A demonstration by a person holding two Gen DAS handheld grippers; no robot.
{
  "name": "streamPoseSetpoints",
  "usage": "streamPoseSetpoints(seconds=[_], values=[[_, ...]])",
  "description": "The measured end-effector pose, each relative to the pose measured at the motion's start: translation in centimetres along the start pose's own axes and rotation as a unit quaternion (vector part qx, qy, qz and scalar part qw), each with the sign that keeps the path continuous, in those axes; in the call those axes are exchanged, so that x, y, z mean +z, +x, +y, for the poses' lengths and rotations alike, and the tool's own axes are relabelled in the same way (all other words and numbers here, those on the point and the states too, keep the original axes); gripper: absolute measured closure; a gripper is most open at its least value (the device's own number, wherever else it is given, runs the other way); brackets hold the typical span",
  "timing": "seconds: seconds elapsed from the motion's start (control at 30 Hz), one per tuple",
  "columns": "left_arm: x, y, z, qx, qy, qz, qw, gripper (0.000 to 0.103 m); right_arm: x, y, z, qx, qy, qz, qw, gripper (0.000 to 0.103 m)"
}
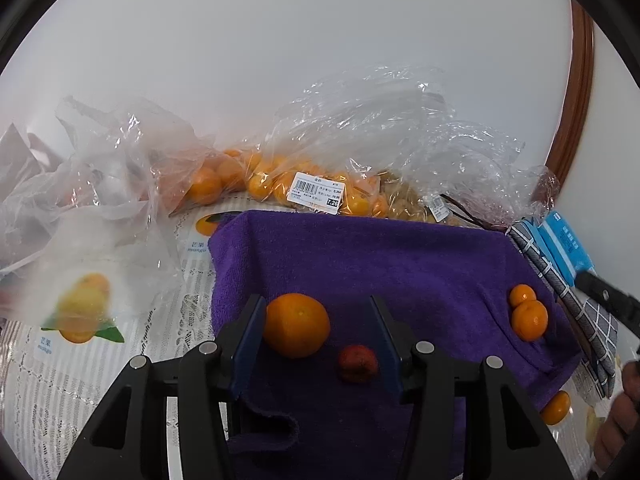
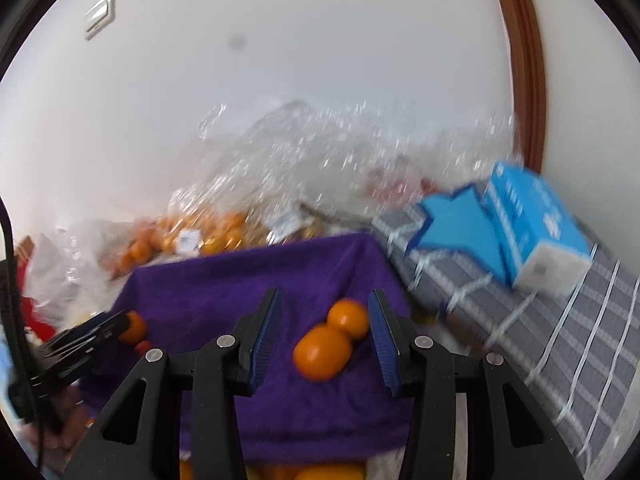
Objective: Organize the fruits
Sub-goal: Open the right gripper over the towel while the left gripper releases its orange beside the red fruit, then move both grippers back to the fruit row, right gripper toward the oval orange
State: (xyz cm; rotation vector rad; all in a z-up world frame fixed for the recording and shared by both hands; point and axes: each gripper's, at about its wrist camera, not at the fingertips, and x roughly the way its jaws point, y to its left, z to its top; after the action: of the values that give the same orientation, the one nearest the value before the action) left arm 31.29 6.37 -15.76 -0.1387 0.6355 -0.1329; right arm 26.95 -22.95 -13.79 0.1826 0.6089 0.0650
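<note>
With both pairs of fingers apart, best to centre the left gripper [image 1: 318, 334] on the orange [image 1: 297, 326], clear of the small red fruit [image 1: 358, 363], before closing gently.

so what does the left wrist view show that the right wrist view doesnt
Only the left wrist view shows the small dark red fruit on the cloth, the white barcode price label readable on a clear plastic bag of oranges, and the mango pictures on the table cover.

Only the right wrist view shows the white wall switch and the whole blue tissue box.

Both share the purple towel, the two touching small oranges, the grey checked cloth and the open left gripper. The right gripper is open too.
</note>
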Motion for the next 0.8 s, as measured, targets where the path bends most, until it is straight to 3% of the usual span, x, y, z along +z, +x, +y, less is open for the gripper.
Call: streamPoseSetpoints(seconds=[0.1, 0.23, 0.57, 0.67, 0.8], values=[[0.1, -0.3, -0.1, 0.002, 0.005, -0.006, 1.0000, 0.053, -1.4, -0.8, -0.5, 0.010, 0.008, 0.021, 1.000, 0.058], [0.2, -0.7, -0.1, 0.003, 0.004, -0.014, 0.9999, 0.053, -4.0, -2.3, -0.4, -0.020, -0.029, 0.047, 0.998, 0.058], [0.8, -4.5, 0.9, -0.009, -0.041, -0.027, 0.9988, 0.053, -8.1, -5.9, 0.3, -0.050, -0.066, 0.059, 0.995, 0.058], [0.8, -6.8, 1.4, -0.053, -0.069, -0.021, 0.9959, 0.053, -8.4, -6.5, 0.9, -0.052, -0.072, 0.058, 0.994, 0.058], [-0.7, -8.9, 0.9, -0.021, -0.029, -0.005, 0.9994, 0.053, -8.5, -6.6, 1.3, -0.064, -0.076, 0.055, 0.994, 0.058]])
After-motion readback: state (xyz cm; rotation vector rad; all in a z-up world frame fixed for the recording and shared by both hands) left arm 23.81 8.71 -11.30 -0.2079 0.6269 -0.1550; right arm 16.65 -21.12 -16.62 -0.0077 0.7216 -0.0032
